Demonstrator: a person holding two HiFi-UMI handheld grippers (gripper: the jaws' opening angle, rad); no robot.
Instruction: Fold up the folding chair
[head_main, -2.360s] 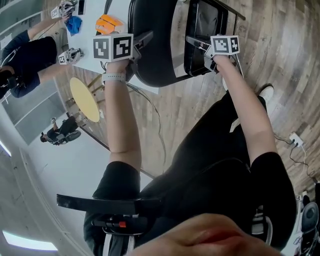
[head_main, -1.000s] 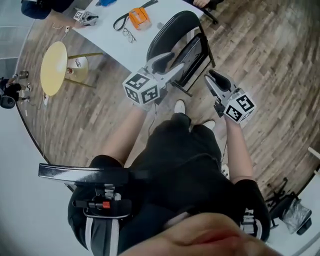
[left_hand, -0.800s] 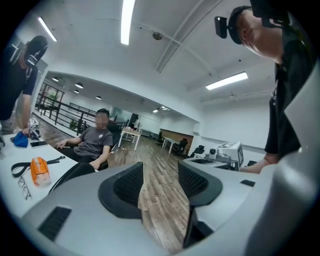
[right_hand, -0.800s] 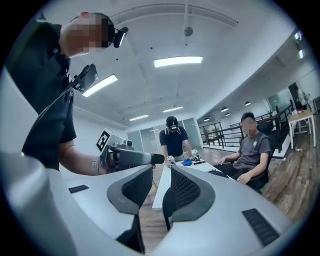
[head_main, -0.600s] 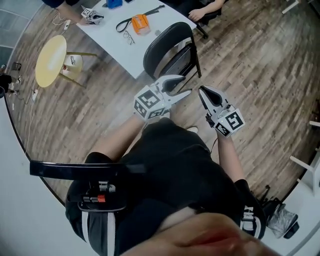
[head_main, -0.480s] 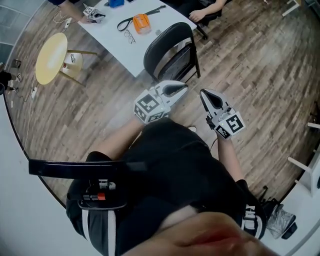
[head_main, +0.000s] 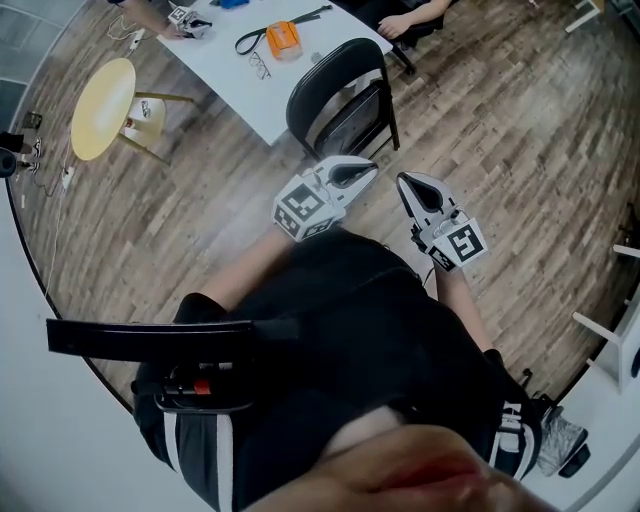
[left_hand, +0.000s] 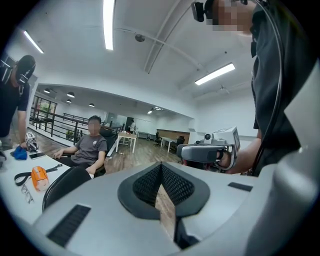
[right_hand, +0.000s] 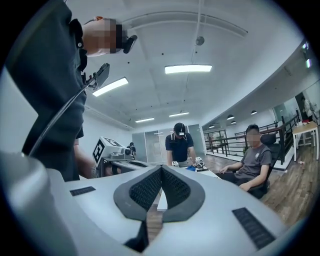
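Chair (head_main: 340, 92) looks folded, grippers clear of it.
Left gripper (head_main: 368, 171) and right gripper (head_main: 404, 183): jaws pressed together, empty; check it stands steady.

Open wood floor (head_main: 500, 130) right of the chair (head_main: 335, 75); white table (head_main: 255, 105) seemingly crowds its left.

The folding chair (head_main: 325, 75) is showing black against a white table (head_main: 255, 100); a round stool (head_main: 100, 105) is glowing yellow (the plank floor (head_main: 500, 150) brown).
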